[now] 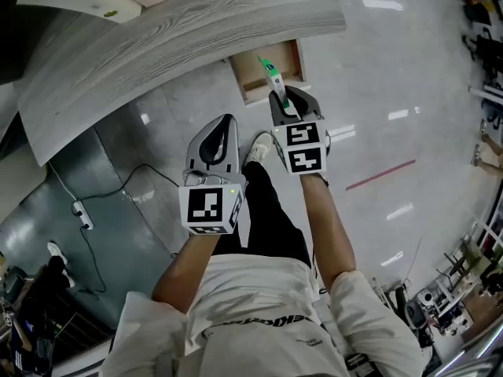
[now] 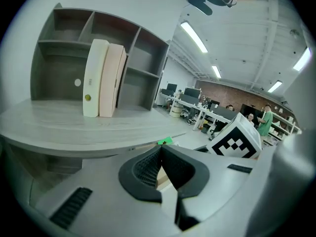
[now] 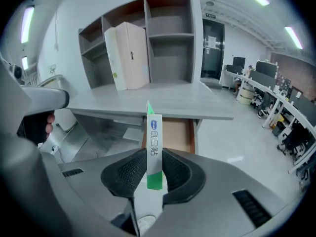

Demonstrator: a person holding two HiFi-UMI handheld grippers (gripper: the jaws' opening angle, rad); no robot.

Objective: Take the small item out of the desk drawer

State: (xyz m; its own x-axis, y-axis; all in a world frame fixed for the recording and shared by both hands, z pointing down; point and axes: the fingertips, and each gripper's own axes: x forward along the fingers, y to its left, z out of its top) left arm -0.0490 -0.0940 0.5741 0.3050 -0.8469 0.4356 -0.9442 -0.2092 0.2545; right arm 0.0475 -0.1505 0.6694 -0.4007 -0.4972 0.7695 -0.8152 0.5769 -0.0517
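A narrow white and green box (image 3: 153, 132) stands upright between the ribbed pads of my right gripper (image 3: 154, 158), which is shut on it. In the head view the box (image 1: 272, 72) hangs just over the open wooden drawer (image 1: 253, 81) under the grey desk top (image 1: 157, 45). The drawer (image 3: 174, 135) shows a bare brown bottom behind the box. My left gripper (image 1: 226, 124) hangs lower left of the drawer, away from it. Its pads (image 2: 148, 168) meet with nothing between them, so the left gripper (image 2: 160, 154) is shut.
On the desk stands a grey shelf unit (image 3: 170, 38) with two pale binders (image 3: 126, 54). A power strip and cable (image 1: 82, 214) lie on the floor at the left. The person's shoe (image 1: 256, 149) is below the drawer. Office desks (image 2: 197, 110) stand far back.
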